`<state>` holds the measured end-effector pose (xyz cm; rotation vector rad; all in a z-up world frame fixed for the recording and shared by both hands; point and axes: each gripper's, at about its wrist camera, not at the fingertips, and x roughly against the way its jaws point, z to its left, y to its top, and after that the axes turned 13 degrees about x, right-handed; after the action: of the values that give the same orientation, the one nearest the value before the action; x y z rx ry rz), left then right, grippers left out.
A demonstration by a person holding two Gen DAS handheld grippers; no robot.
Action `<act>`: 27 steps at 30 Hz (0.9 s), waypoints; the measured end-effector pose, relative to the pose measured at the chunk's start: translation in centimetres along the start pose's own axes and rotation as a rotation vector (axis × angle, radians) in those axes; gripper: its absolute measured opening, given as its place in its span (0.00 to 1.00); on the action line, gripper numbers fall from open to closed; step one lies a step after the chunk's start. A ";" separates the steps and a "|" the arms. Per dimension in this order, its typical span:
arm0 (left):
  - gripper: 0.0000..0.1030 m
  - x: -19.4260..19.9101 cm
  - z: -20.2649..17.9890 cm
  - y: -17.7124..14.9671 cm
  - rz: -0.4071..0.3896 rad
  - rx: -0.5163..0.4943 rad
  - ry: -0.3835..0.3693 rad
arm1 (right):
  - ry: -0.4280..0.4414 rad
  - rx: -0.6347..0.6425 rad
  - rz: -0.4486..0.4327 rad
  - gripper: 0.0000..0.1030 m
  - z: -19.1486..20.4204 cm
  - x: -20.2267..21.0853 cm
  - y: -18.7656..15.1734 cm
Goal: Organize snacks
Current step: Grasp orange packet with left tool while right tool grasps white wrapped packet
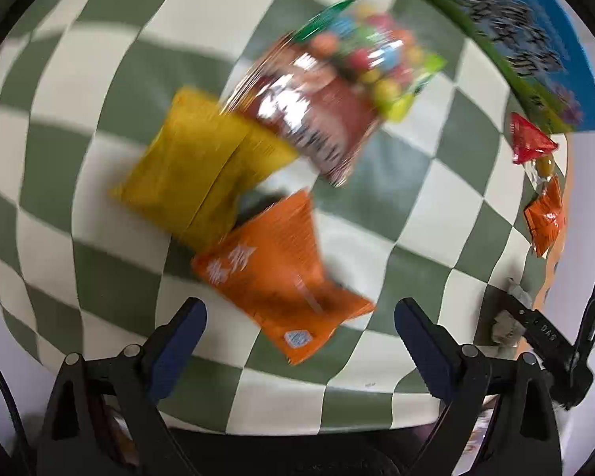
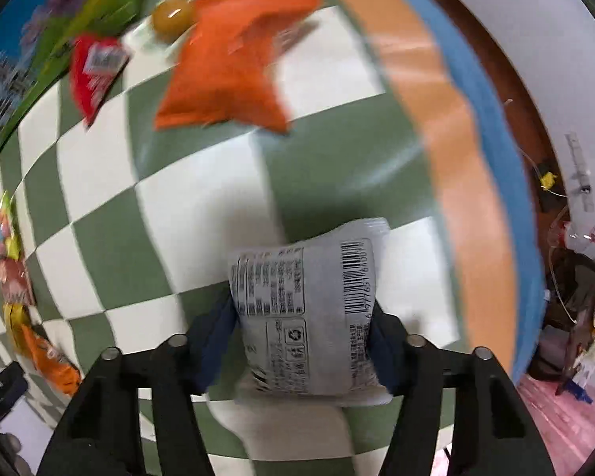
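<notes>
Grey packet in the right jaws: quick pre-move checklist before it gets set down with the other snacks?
1. Grip on the grey packet: ok. The right gripper has its jaws shut on both sides of it.
2. Packet off the checkered cloth: cannot tell, its underside is hidden.
3. Space ahead: ok. Bare checks lie between the packet and the orange pouch.
4. Left gripper: ok. Jaws open and holding nothing, above the orange packet.
5. Snack pile: not ok. The yellow packet, brown packet and candy bag overlap loosely.
6. Image sharpness: not ok, both views are motion-blurred.
</notes>
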<state>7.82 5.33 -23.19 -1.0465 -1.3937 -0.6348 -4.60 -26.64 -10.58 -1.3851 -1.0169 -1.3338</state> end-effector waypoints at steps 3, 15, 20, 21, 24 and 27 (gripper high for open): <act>0.94 -1.2 1.5 0.1 0.058 0.082 -0.037 | 0.017 0.087 0.001 0.59 3.1 -0.5 -0.3; 0.53 -3.7 -5.6 0.6 -0.083 -0.205 0.016 | 0.052 0.374 0.045 0.59 11.6 -1.6 -1.4; 0.55 -5.1 -10.2 -0.4 -0.082 -0.418 0.072 | 0.064 0.376 0.060 0.59 10.8 -1.6 -1.6; 0.58 -5.5 -10.4 -0.3 -0.054 -0.419 0.076 | 0.075 0.363 0.067 0.60 10.3 -1.3 -1.4; 0.66 -6.4 -10.2 0.1 0.025 -0.348 0.046 | 0.116 0.307 0.086 0.61 8.8 -1.2 -0.4; 0.67 -6.5 -9.2 0.1 0.061 -0.293 0.028 | 0.126 0.291 0.092 0.62 7.9 -1.1 0.3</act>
<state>11.46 -4.05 -28.26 -1.3009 -1.2630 -0.8230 -2.57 -19.02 -11.49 -1.1025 -1.0053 -1.1394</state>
